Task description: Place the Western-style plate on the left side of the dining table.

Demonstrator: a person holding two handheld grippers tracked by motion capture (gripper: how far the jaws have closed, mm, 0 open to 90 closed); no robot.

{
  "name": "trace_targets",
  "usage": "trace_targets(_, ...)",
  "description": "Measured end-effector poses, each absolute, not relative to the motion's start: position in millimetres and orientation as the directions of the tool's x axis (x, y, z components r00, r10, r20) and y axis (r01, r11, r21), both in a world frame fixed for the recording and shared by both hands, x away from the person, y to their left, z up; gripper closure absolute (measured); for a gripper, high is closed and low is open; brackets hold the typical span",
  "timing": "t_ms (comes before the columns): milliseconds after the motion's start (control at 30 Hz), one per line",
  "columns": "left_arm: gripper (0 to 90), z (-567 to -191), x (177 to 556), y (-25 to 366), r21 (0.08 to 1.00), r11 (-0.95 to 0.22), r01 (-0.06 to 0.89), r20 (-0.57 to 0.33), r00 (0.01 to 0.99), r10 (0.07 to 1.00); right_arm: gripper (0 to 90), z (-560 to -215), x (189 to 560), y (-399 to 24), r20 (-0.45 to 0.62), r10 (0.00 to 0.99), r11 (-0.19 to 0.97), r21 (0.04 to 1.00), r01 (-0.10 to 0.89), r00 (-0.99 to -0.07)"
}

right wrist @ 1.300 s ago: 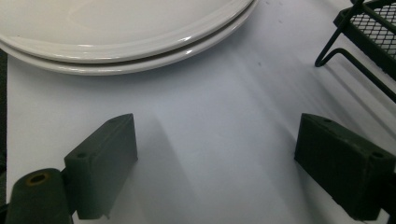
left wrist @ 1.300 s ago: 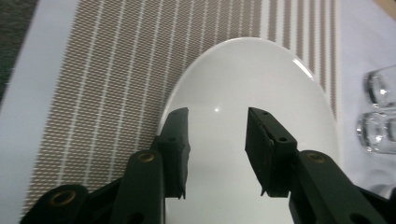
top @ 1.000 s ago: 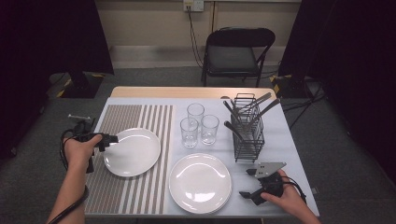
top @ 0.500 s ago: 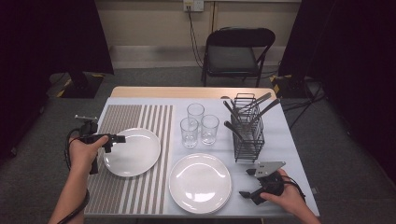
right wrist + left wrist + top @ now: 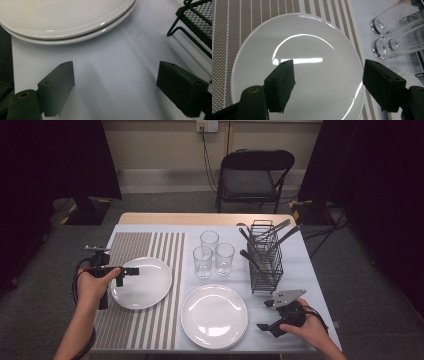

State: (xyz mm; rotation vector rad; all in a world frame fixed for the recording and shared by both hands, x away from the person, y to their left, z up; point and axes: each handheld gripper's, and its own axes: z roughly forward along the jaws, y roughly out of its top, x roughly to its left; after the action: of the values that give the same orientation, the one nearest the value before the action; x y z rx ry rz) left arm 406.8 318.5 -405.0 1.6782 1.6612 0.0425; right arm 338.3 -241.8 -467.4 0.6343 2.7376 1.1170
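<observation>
You've got no readable text here. No labels, brands or numbers show on anything before you.

A white plate (image 5: 142, 282) lies on a brown-and-white striped placemat (image 5: 135, 320), near black claws.

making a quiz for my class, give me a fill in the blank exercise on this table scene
1. The plate under the left tool lies on a ____ placemat.
2. ____ empty glasses stand mid-table.
3. The black wire rack holds ____.
4. The right tool has ____ jaws.

Missing words: striped; three; utensils; open
</observation>
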Motion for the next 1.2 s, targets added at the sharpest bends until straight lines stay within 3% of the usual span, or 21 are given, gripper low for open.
trace_targets(433, 22.8, -402, 405, 301, 0.533, 0.058, 0.844, -0.458, 0.23, 0.858, 14.1, -459, 336, -252, 0.046, 0.399, 0.659, 0.68, 0.321, -0.916)
trace_targets(1200, 19.6, -404, 400, 278, 0.571, -0.033, 0.82, -0.423, 0.329, 0.844, 14.2, -434, 343, -269, 0.062, 0.45, 0.615, 0.702, 0.36, -0.891)
